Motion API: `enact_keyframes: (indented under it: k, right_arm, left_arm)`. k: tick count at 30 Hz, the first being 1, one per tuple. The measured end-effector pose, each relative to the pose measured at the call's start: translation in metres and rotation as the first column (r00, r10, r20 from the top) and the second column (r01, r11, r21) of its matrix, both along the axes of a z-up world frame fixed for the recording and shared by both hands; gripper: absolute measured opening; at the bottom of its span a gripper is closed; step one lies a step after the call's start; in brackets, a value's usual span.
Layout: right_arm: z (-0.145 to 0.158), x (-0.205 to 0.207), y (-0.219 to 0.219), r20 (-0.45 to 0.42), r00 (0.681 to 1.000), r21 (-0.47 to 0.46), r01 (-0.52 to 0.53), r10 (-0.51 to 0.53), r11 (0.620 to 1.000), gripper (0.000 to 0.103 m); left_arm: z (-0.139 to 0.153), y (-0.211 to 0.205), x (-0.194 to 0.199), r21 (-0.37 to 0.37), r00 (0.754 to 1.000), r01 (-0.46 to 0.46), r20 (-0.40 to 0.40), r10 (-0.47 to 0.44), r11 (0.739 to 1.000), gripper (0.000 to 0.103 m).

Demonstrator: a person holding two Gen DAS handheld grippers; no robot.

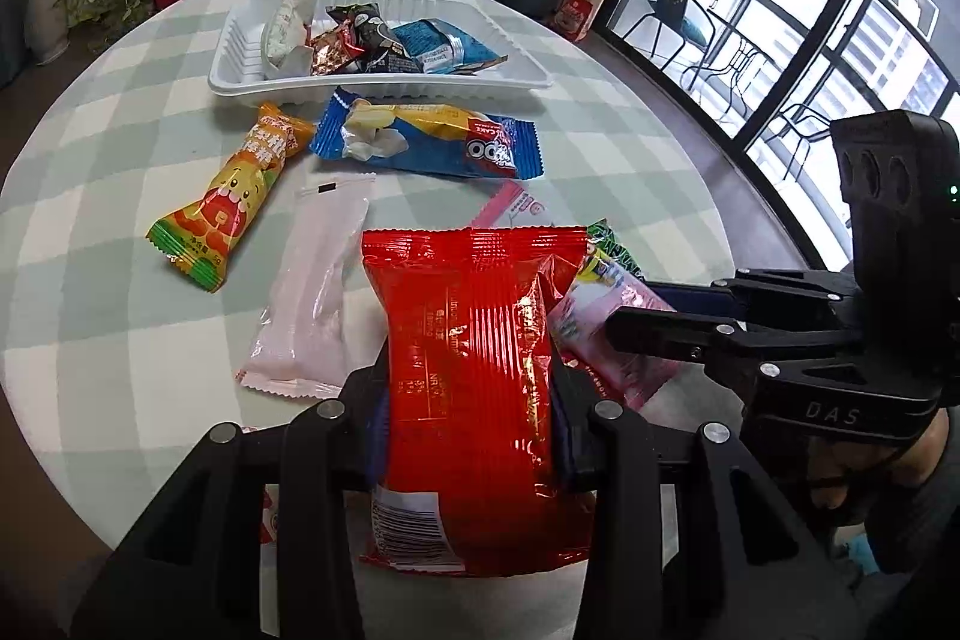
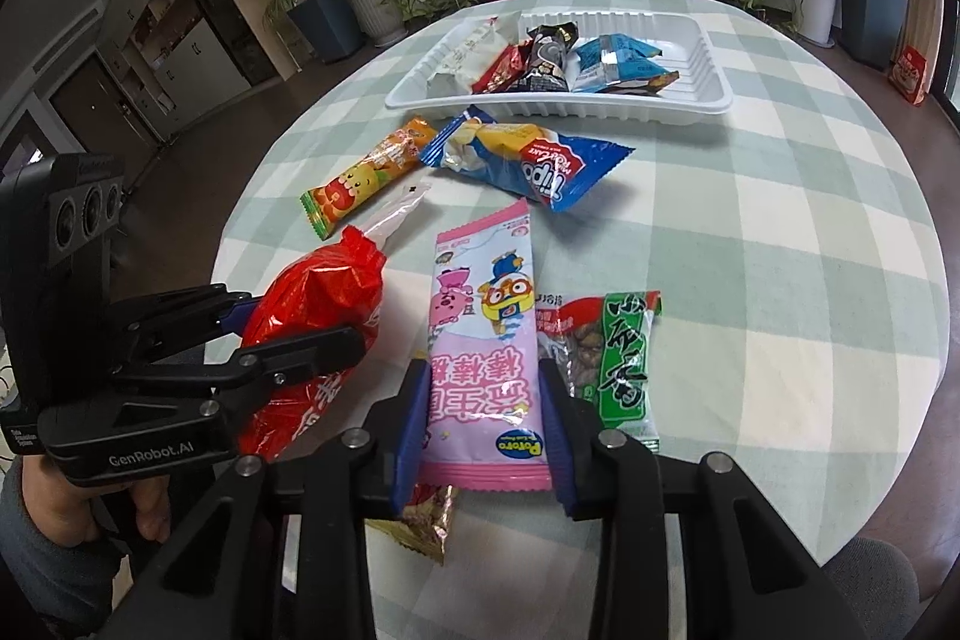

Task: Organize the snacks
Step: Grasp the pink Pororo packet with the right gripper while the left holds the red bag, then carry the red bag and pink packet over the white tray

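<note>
Clamped between the blue pads of the left hand-held gripper (image 1: 471, 400) is a shiny red foil snack bag (image 1: 474, 388), held lifted above the bench (image 1: 120, 340); in the right wrist view the same bag appears crumpled at the left, gripped from both sides. Nearest in the right wrist view, the right hand-held gripper (image 2: 485, 400) is seen with its jaws drawn in on a long pink cartoon-printed snack packet (image 2: 483, 340), the blue pads pressing its two long edges while it lies on the green-and-white checked cloth of the round bench. Just beside it on the right lies one green-and-clear packet of nuts (image 2: 606, 364), and one gold-toned foil packet (image 2: 420, 520) shows under the near end of the pink packet; only the right wrist view shows the gold packet, and the left wrist view shows only slivers of the pink and green ones behind the red bag. A pale pink translucent packet (image 1: 312, 292) is seen fully only in the left wrist view. Farther off lie one orange-yellow cartoon stick packet (image 1: 228, 196) and one blue cake wrapper (image 1: 432, 136), close together. Beyond them stands one white ribbed plastic tray (image 1: 384, 85), in which about four wrapped snacks are piled: white, red, black and blue.
</note>
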State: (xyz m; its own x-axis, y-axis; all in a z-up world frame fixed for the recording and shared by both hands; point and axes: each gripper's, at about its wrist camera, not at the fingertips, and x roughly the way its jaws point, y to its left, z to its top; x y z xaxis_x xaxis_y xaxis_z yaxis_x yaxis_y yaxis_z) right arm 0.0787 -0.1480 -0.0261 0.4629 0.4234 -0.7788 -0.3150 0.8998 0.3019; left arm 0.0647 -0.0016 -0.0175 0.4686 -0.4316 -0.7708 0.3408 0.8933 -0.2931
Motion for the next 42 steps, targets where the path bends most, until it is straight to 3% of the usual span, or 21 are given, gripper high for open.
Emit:
enact_keyframes:
  k: [1, 11, 16, 33, 42]
  right_arm:
    - [0.0, -0.001, -0.001, -0.006, 1.0, 0.013, -0.001, 0.001, 1.0, 0.021]
    - [-0.005, -0.001, 0.011, -0.024, 0.998, -0.033, -0.067, 0.066, 0.997, 0.019]
    - [-0.002, -0.005, 0.012, -0.014, 0.996, 0.009, -0.086, 0.086, 0.996, 0.015]
    - [0.042, 0.0, -0.046, 0.021, 0.999, 0.256, 0.021, -0.027, 0.966, 0.014]
    - [0.059, 0.034, -0.088, 0.066, 0.988, 0.258, 0.121, -0.143, 0.958, 0.014]
  left_arm:
    - [0.002, 0.0, 0.0, -0.002, 1.0, -0.001, 0.004, 0.001, 1.0, 0.037]
    - [-0.003, 0.001, -0.002, -0.008, 1.0, -0.004, -0.004, 0.004, 1.0, 0.037]
    - [0.0, 0.005, -0.003, -0.016, 1.0, -0.011, 0.006, 0.011, 1.0, 0.036]
    - [0.044, 0.024, -0.004, -0.13, 0.996, -0.014, 0.083, 0.025, 0.991, 0.031]
    - [0.08, 0.071, 0.039, -0.154, 0.986, -0.081, 0.135, 0.102, 0.985, 0.031]
